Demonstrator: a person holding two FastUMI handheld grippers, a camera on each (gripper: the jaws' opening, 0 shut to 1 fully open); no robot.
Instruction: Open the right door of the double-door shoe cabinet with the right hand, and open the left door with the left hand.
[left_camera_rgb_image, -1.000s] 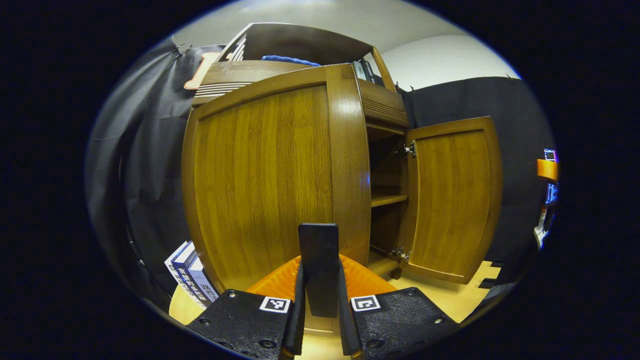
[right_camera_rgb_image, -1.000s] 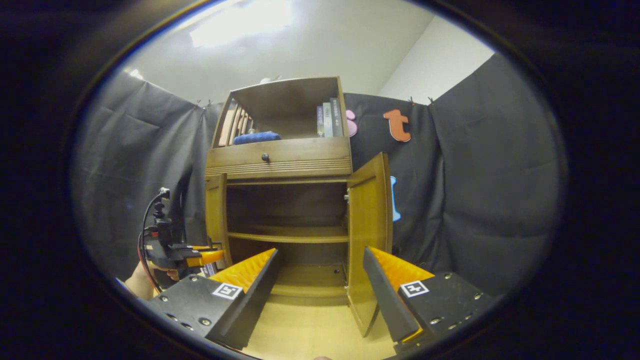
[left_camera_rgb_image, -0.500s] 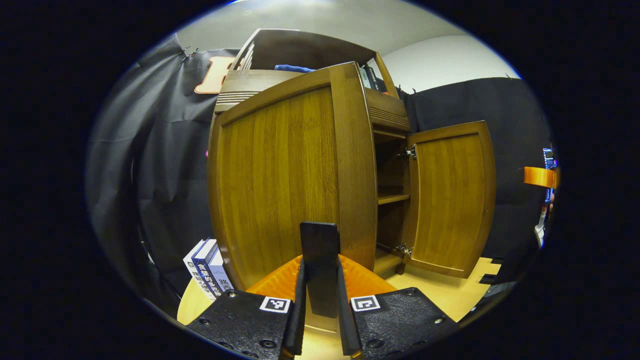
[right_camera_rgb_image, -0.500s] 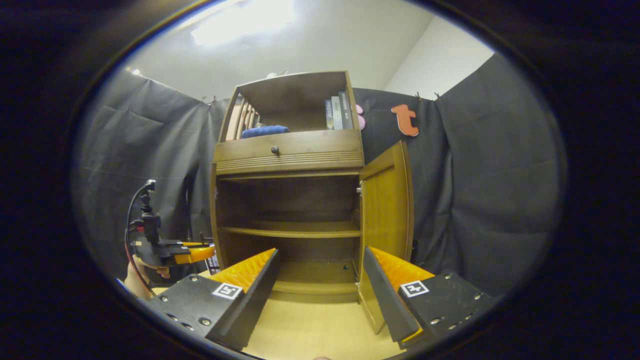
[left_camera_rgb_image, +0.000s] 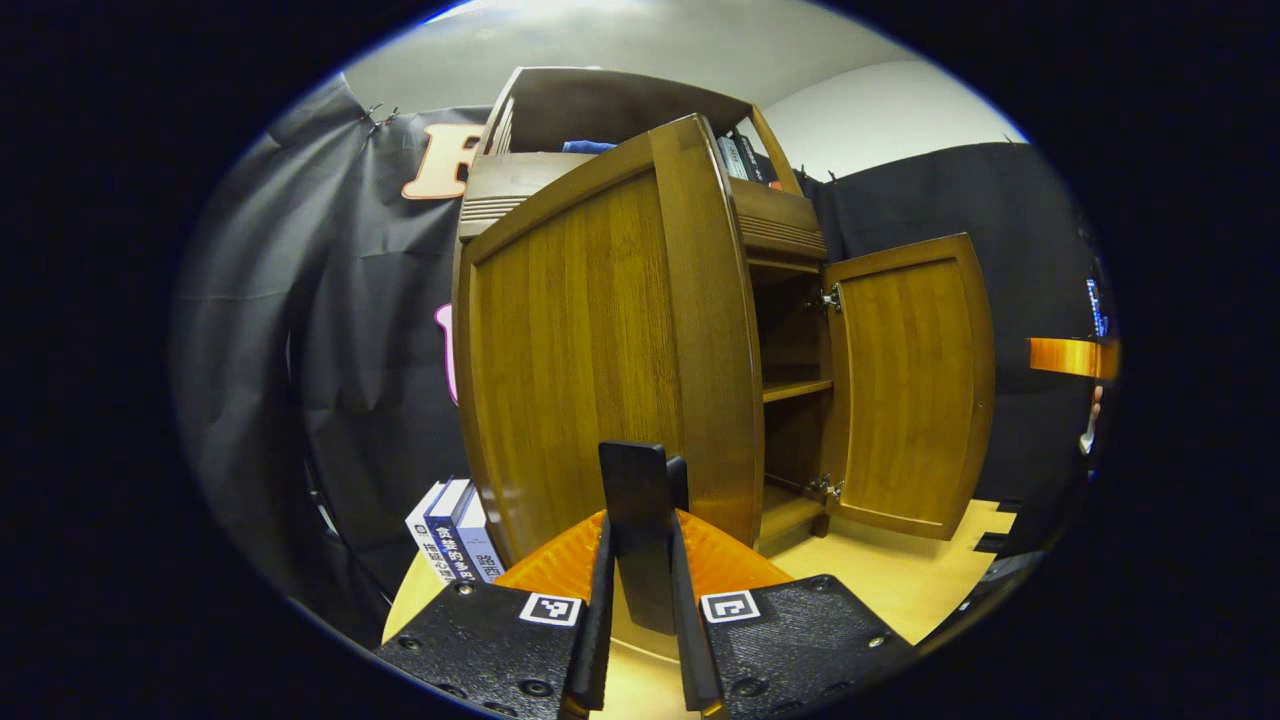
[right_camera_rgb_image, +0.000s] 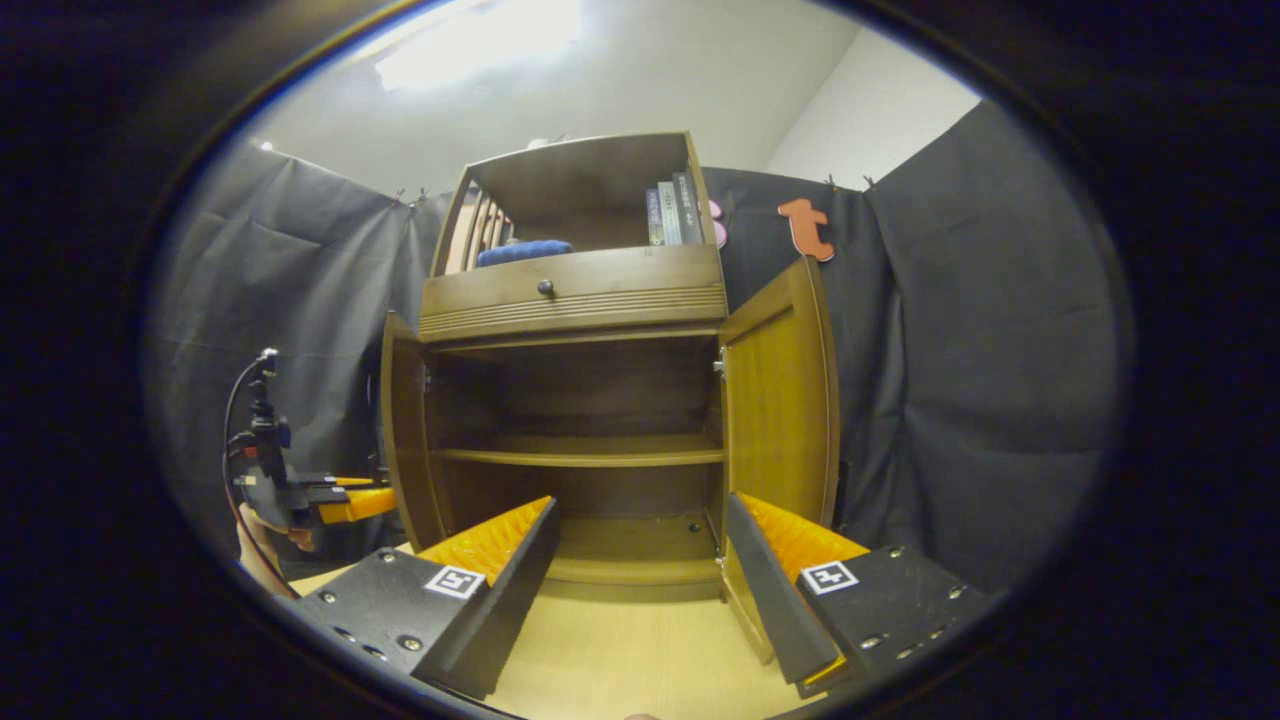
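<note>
The wooden shoe cabinet (right_camera_rgb_image: 575, 300) stands ahead with both doors swung out and its inner shelf (right_camera_rgb_image: 580, 452) bare. In the left gripper view the left door (left_camera_rgb_image: 600, 350) faces me at an angle. My left gripper (left_camera_rgb_image: 640, 455) is shut at that door's free edge on a small dark knob (left_camera_rgb_image: 680, 470), mostly hidden by the fingers. The right door (left_camera_rgb_image: 910, 390) hangs wide open, hinges showing. In the right gripper view my right gripper (right_camera_rgb_image: 640, 510) is open and holds nothing, a little back from the right door (right_camera_rgb_image: 780, 400). The left gripper (right_camera_rgb_image: 340, 500) reaches the left door (right_camera_rgb_image: 400, 430) there.
Several books (left_camera_rgb_image: 450, 530) lean on the floor left of the cabinet. More books (right_camera_rgb_image: 675, 212) and a blue cloth (right_camera_rgb_image: 525, 252) sit in the top shelf above a drawer (right_camera_rgb_image: 570, 285). A hand (right_camera_rgb_image: 262, 540) holds the left gripper. Black cloth walls surround the light wooden floor (right_camera_rgb_image: 620, 660).
The left door has swung further open with my left gripper shut at its edge. The right gripper stays open and has shifted only slightly; the right door stays open.
</note>
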